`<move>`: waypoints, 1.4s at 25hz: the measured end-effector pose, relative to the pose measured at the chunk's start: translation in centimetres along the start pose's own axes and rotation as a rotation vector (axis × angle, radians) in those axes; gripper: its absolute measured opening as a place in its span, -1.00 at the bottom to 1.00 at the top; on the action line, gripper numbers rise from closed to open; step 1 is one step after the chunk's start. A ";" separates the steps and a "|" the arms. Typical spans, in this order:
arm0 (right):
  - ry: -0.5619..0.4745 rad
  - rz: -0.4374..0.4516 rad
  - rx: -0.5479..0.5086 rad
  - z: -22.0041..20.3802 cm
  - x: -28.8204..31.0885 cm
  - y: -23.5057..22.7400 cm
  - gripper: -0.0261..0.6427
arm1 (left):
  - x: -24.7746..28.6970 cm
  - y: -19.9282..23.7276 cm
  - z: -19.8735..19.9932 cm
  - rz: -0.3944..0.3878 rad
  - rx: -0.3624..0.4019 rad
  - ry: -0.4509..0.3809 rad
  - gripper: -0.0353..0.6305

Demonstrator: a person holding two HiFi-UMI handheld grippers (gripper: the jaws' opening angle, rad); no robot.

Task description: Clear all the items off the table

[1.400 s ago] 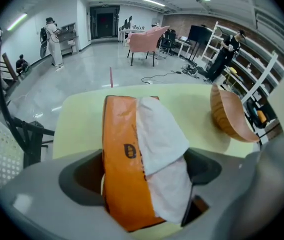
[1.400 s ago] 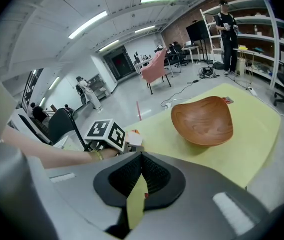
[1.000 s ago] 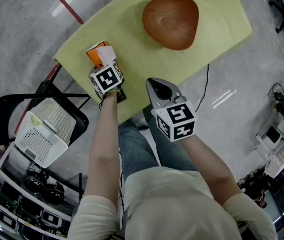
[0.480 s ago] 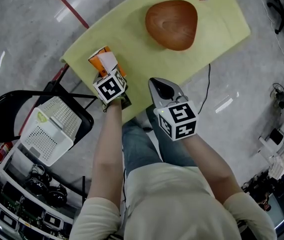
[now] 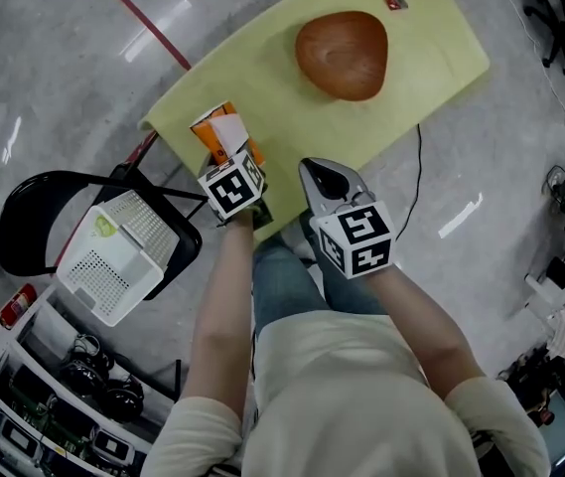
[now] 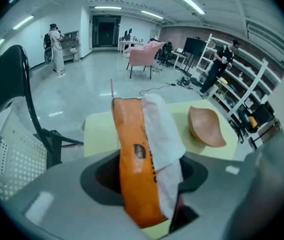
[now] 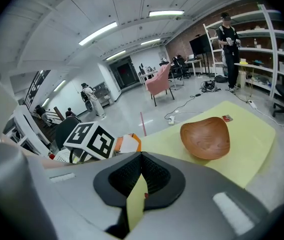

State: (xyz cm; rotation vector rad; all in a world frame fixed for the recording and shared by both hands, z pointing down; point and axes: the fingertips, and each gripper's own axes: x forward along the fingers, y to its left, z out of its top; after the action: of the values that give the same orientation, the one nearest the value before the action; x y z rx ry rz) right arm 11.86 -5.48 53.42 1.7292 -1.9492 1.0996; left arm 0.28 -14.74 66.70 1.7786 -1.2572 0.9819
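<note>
Head view: the left gripper (image 5: 230,167) is clamped on a flat orange packet (image 5: 207,131) with white paper folded over it, above the near left corner of the pale yellow table (image 5: 441,63). Its jaws have just been closing on the packet. Compared with a second ago, packet and gripper seem raised, so we judge the first item is on its way off. The right gripper (image 5: 320,172) hangs beside it. A brown wooden bowl (image 5: 343,54) and a small red item (image 5: 394,1) remain on the table. A white perforated plastic basket (image 5: 113,256) sits on a black chair (image 5: 6,237).

Left gripper view: the jaws are partway open, with the pads pressing the packet. We can't read the dark logo on it.

Right gripper view: the jaws are pressed together, holding nothing. We see a square black-and-white marker, no words.
</note>
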 end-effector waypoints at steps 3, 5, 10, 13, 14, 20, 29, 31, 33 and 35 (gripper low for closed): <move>-0.013 -0.008 -0.008 0.4 -1.2 0.5 -0.93 | -1.9 -0.1 0.2 -0.017 0.014 -0.011 -0.13; -0.019 -0.016 -0.011 0.6 -2.0 0.7 -0.93 | -3.0 0.0 0.2 -0.021 0.029 -0.014 -0.13; -0.029 -0.029 -0.027 0.7 -3.5 1.7 -0.93 | -5.6 0.5 0.0 -0.035 0.050 -0.024 -0.13; -0.032 -0.028 -0.038 0.6 -4.2 2.8 -0.93 | -7.3 1.1 -0.4 -0.042 0.041 -0.031 -0.13; -0.034 -0.026 -0.045 0.6 -4.3 3.2 -0.93 | -7.8 1.2 -0.5 -0.046 0.036 -0.033 -0.13; -0.034 -0.001 -0.101 1.1 -5.3 6.0 -0.93 | -10.9 2.2 -1.5 -0.072 -0.008 -0.045 -0.13; -0.052 0.046 -0.183 2.7 -6.1 10.8 -0.93 | -15.3 5.1 -1.9 -0.085 -0.058 -0.068 -0.13; -0.057 0.057 -0.197 3.0 -6.2 11.9 -0.93 | -16.2 6.2 -1.8 -0.083 -0.072 -0.077 -0.13; -0.058 0.069 -0.216 3.1 -6.2 13.2 -0.93 | -17.1 7.2 -1.9 -0.080 -0.080 -0.086 -0.13; -0.057 0.081 -0.238 3.2 -6.2 14.4 -0.93 | -17.9 8.2 -2.0 -0.078 -0.090 -0.093 -0.13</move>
State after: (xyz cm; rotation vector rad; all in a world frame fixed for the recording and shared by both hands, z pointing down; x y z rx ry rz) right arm 0.52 -3.76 42.31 1.5830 -2.1044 0.8126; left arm -11.99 -7.94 52.75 1.8070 -1.2591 0.7952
